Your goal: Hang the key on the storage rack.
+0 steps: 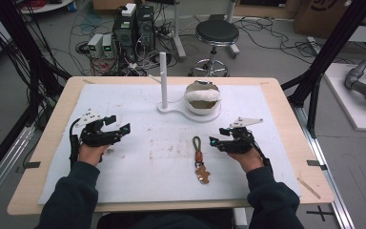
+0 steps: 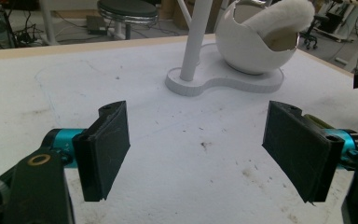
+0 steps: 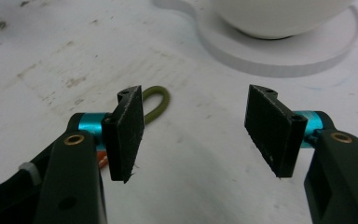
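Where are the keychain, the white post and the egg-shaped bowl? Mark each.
keychain (image 1: 199,159): high view, on its orange middle.
white post (image 1: 163,78): high view, mid-shaft.
egg-shaped bowl (image 2: 247,49): left gripper view, on its outer wall.

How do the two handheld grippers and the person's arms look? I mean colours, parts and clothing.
Both the left gripper and the right gripper are black, with two flat rectangular black pads on turquoise metal collars. Brass-coloured rivets sit on the black finger links. Each carries a pale grey three-cornered plate on top, and a black cable trails from each. The person wears dark navy long sleeves.
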### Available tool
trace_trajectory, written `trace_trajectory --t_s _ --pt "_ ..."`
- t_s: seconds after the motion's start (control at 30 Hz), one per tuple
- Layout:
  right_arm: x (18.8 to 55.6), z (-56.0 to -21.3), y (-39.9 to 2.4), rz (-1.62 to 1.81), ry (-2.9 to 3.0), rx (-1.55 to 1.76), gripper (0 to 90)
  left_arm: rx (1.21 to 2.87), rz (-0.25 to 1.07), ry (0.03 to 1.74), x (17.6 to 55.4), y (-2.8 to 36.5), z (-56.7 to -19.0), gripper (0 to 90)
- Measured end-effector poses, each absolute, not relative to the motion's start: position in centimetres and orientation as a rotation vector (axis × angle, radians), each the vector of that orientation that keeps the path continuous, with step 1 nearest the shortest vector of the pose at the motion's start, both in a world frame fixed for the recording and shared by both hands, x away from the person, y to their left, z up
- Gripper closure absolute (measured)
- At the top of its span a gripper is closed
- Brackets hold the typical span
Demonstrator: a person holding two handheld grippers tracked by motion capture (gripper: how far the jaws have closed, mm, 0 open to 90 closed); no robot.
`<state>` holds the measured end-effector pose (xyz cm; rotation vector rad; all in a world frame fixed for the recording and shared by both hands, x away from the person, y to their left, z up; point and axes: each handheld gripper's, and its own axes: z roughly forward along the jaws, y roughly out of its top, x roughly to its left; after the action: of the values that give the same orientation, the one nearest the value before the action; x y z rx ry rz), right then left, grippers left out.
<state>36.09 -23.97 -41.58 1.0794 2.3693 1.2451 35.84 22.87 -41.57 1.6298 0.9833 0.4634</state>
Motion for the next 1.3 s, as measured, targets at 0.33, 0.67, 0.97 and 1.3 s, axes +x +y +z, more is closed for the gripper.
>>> trace_trajectory --t_s 0.33,0.67,0.97,1.3 --pt "35.7 -42.8 -20.5 1.202 2.474 1.021 43.6 1.649 0.453 0.986 35.8 22.8 -41.7 23.5" --pt "35.3 -44.3 -18.5 1.053 2.620 0.960 46.0 1.651 0.450 1.001 35.9 22.8 -41.8 24.5" --pt "35.0 -44.1 -18.3 1.057 2.674 0.923 70.6 1.667 0.442 1.006 35.9 22.6 -42.0 25.6" --pt "34.9 -44.2 -18.1 1.054 2.677 0.880 68.5 1.668 0.437 1.011 36.0 22.6 -42.0 25.9"
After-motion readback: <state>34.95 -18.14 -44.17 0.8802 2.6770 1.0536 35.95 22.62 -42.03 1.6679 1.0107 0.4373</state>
